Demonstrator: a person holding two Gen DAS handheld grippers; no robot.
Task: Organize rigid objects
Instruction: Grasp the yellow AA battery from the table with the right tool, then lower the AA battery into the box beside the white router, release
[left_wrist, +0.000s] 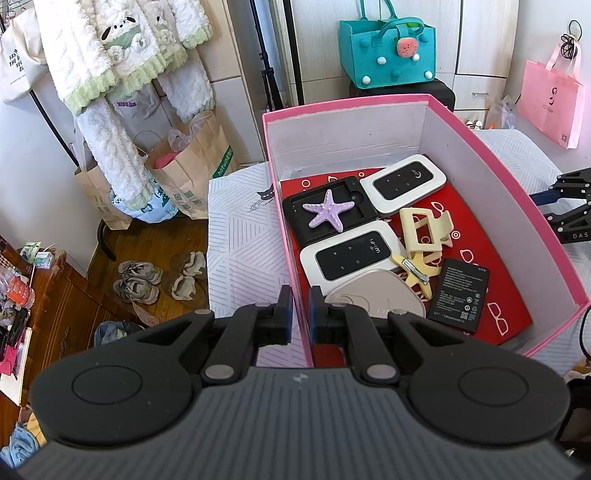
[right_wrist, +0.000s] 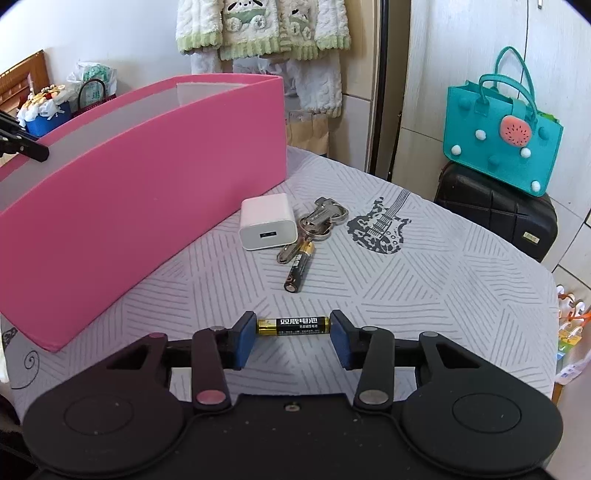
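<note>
The right tongs (right_wrist: 292, 334) grasp a slim gold-and-black battery (right_wrist: 293, 326) end to end between their blue pads, holding it crosswise just above the grey striped cloth (right_wrist: 443, 280) covering the bench. The left tongs (left_wrist: 301, 314) are clenched on the near wall of the pink box (left_wrist: 517, 192), one finger outside and one inside.

Ahead of the held battery lies a second battery (right_wrist: 300, 266), its far end touching a bunch of metal keys (right_wrist: 317, 223), with a smooth white charger cube (right_wrist: 267, 221) just beside them. The box's matte pink side stands to the left.

Only the left wrist view shows the box's inside: two glossy white-and-black Wi-Fi routers (left_wrist: 349, 254), a bumpy lilac starfish (left_wrist: 328, 213) on a black tray (left_wrist: 325, 218), a cream hair claw (left_wrist: 424, 229), a flat black battery pack (left_wrist: 460, 293) and a rounded beige case (left_wrist: 373, 297), all on a red liner.
</note>
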